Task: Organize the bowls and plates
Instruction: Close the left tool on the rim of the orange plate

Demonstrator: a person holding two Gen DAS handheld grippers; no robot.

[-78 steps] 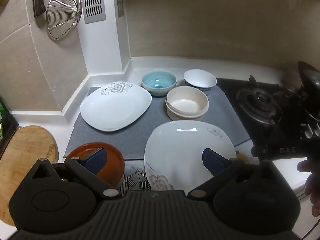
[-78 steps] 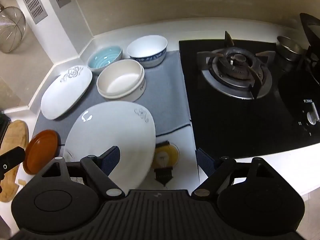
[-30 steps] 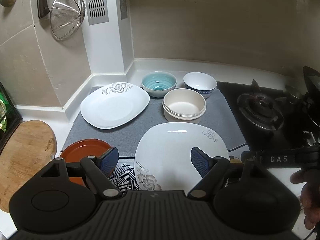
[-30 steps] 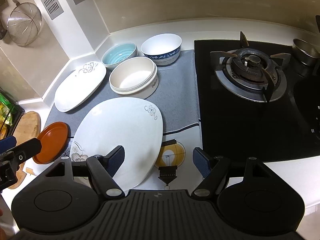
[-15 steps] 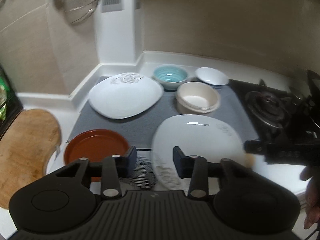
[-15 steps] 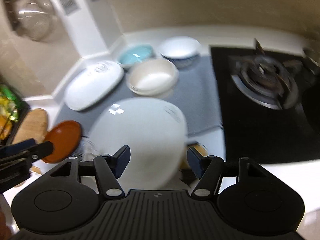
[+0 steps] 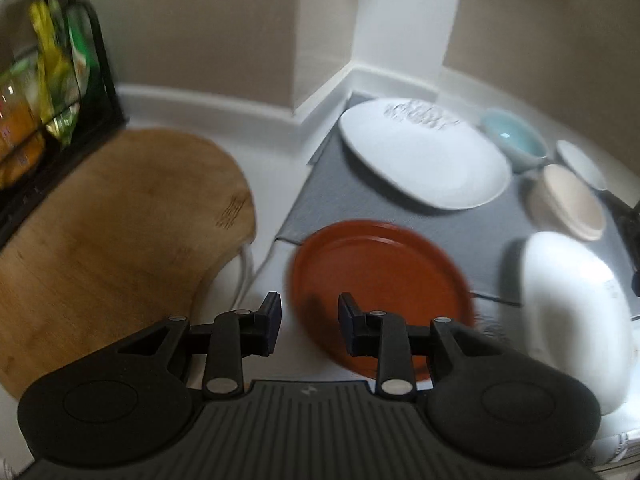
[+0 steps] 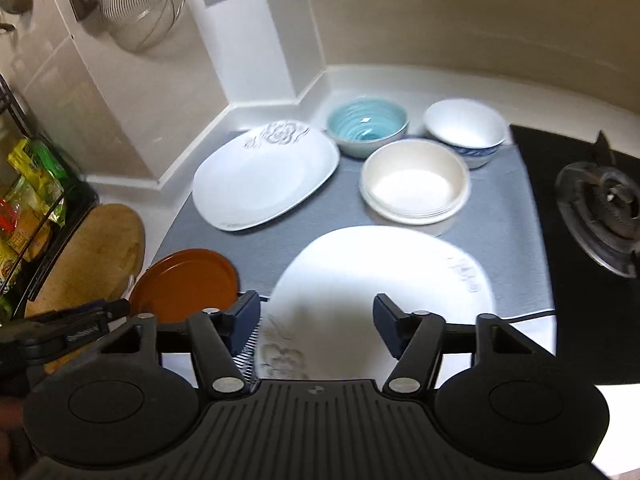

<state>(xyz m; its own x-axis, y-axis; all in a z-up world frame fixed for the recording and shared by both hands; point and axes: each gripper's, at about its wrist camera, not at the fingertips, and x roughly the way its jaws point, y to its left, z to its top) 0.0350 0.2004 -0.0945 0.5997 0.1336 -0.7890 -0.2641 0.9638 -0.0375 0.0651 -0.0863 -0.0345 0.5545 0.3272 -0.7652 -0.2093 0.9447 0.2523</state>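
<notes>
In the left wrist view the left gripper (image 7: 308, 320) sits at lower centre, its fingers a narrow gap apart with nothing pinched; they have just been closing a little further. The near left edge of the red plate (image 7: 380, 280) lies in that gap or just beyond it; blur hides any contact. The red plate lies at centre, half on the grey mat (image 7: 340, 196). Left of it is the cutting board (image 7: 100, 240), with a rack (image 7: 48, 92) of packets at the upper left. A flowered white plate (image 7: 424, 160) lies on the mat at upper right, and past it the blue bowl (image 7: 516, 138), a white bowl (image 7: 580, 164) and a cream bowl (image 7: 568, 204) line the right edge. A second white plate (image 7: 572, 312) fills the lower right.

In the right wrist view the right gripper (image 8: 316, 320) is at lower centre, fingers spread and gripping nothing; they have just been closing. That second white plate (image 8: 380, 276) lies under and beyond them, overhanging the mat's (image 8: 504, 216) near edge. A strainer (image 8: 140, 4) hangs at upper left, and a burner (image 8: 600, 216) sits at right. The left gripper (image 8: 116, 308) shows at lower left beside the red plate (image 8: 184, 284).
</notes>
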